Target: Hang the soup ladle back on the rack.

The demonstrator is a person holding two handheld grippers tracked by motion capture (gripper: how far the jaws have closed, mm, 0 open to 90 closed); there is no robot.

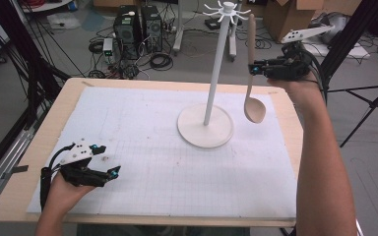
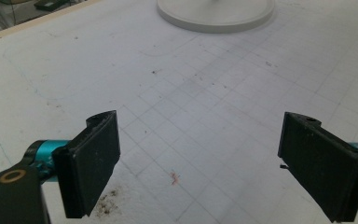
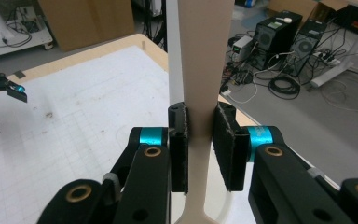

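Note:
A beige wooden spoon (image 1: 252,73) hangs upright in the air, bowl down, to the right of the white hook stand (image 1: 211,93). My right gripper (image 1: 252,70) is shut on its handle, and in the right gripper view the handle (image 3: 200,70) is pinched between the two black pads (image 3: 179,144). The stand has a round base (image 1: 205,129) and a ring of hooks (image 1: 226,10) on top; the spoon's upper end is level with the hooks. My left gripper (image 1: 109,164) rests low at the near left of the mat, open, with nothing between its pads (image 2: 93,163).
A white gridded mat (image 1: 142,147) covers the wooden table (image 1: 39,142). Beyond the far edge lie computer towers (image 1: 138,24), cables and cardboard boxes on the floor. A black tripod (image 1: 369,98) stands to the right of the table.

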